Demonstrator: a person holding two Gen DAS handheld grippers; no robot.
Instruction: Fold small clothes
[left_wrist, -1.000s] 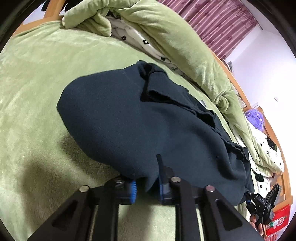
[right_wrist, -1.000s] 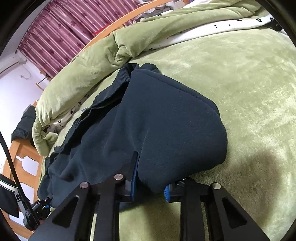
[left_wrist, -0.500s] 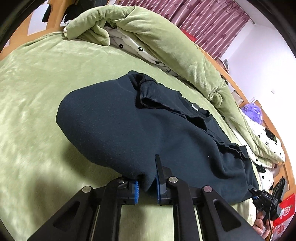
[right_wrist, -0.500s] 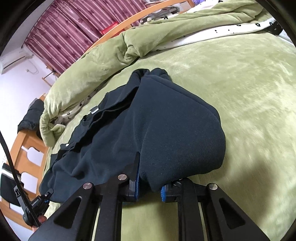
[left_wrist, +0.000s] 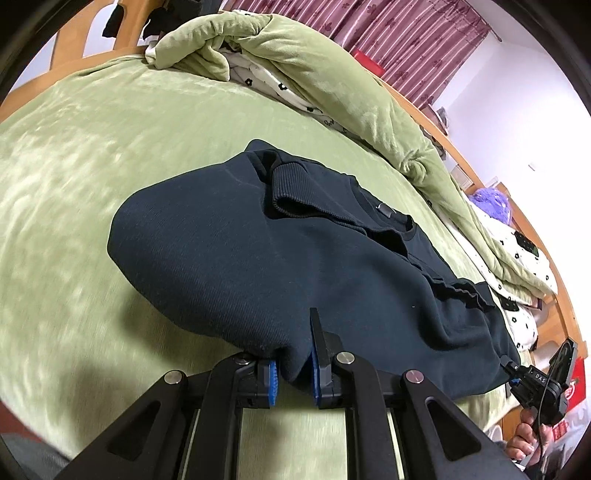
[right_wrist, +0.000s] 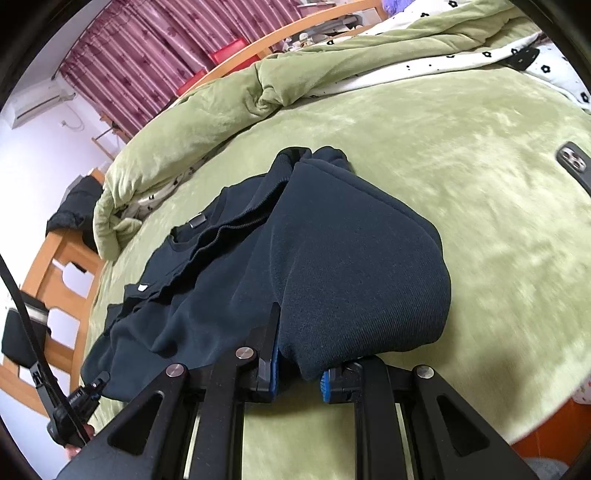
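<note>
A dark navy sweatshirt (left_wrist: 280, 254) lies partly folded on the green bed cover (left_wrist: 92, 155), its ribbed hem turned over on top. My left gripper (left_wrist: 293, 373) is shut on the near folded edge at one end. My right gripper (right_wrist: 297, 374) is shut on the same near edge of the sweatshirt (right_wrist: 332, 269) at the other end. Both hold the fabric a little above the bed. In the left wrist view the right gripper (left_wrist: 535, 384) shows at the far right edge.
A rolled green quilt (left_wrist: 332, 74) with a white flowered lining lies along the far side of the bed. A phone (right_wrist: 576, 166) lies on the cover at the right. The wooden bed frame (right_wrist: 55, 266) and maroon curtains (right_wrist: 147, 62) stand behind.
Both grippers have drawn back toward the bed's near side with the sweatshirt edge, and the jaws have closed tighter on the fabric. More of the bed shows around the garment.
</note>
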